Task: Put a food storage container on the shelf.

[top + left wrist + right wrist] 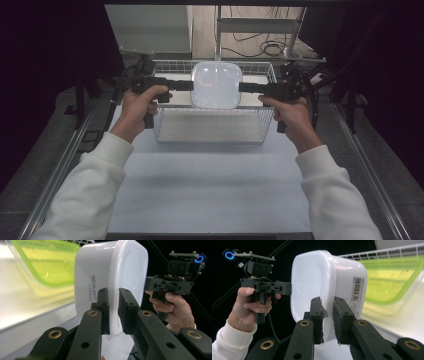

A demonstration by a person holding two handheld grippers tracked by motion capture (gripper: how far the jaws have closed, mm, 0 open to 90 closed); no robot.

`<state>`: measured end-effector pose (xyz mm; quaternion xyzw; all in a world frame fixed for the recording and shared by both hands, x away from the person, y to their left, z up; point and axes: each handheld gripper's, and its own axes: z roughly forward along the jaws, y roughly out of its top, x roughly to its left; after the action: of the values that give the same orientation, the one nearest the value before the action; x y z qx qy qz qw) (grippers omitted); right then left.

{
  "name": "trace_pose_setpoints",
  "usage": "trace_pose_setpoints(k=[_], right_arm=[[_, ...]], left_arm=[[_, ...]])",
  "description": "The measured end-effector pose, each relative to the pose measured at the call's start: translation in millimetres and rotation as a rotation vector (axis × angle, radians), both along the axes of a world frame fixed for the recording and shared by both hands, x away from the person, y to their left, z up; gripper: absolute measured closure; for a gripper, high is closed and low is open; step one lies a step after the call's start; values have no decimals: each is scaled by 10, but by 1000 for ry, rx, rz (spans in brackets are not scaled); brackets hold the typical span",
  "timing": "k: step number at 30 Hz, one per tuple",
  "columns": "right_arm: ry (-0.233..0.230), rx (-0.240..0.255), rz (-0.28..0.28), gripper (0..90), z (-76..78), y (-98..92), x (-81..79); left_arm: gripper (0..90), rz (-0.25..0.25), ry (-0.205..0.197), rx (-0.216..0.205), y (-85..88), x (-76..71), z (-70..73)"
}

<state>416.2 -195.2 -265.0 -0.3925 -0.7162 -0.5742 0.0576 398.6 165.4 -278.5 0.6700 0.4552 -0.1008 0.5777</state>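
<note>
High view: a white plastic tub (216, 85) hangs above a wire basket (215, 134) that stands at the far middle of the table (210, 190), held from both sides. The left gripper (190, 85) pinches the tub's left rim and the right gripper (242, 87) pinches its right rim, each reaching in level from its own side of the basket. Both of the person's hands wear white sleeves (87, 195) that come in from the near edge of the table. In the left gripper view the left gripper (114, 312) has its two black jaws clamped on the tub's (110, 272) thin rim, one jaw on the outer wall beside the printed lettering, the other on the inside; the right gripper's (150, 285) jaws meet the tub's far edge, with the hand (172, 307) below them. A clear box with a green lid (47, 262) lies blurred behind the tub, in the basket. In the right gripper view the right gripper (327, 315) is likewise closed on the rim of the tub (312, 280), near a barcode sticker (357, 288), and the left gripper (288, 288) touches the opposite rim. The box with the green lid (392, 277) shows behind the tub.
</note>
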Motion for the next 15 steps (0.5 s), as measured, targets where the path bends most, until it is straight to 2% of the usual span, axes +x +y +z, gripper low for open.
trace_pose_setpoints(k=[3, 7, 15], right_arm=[[-2, -2, 1, 779, 50, 6, 55], [4, 0, -3, 777, 134, 21, 190], [25, 8, -10, 776, 160, 33, 380]], left_arm=[[809, -3, -17, 3, 13, 78, 65], [810, 4, -4, -8, 26, 214, 120], [811, 12, 7, -12, 31, 390, 179]])
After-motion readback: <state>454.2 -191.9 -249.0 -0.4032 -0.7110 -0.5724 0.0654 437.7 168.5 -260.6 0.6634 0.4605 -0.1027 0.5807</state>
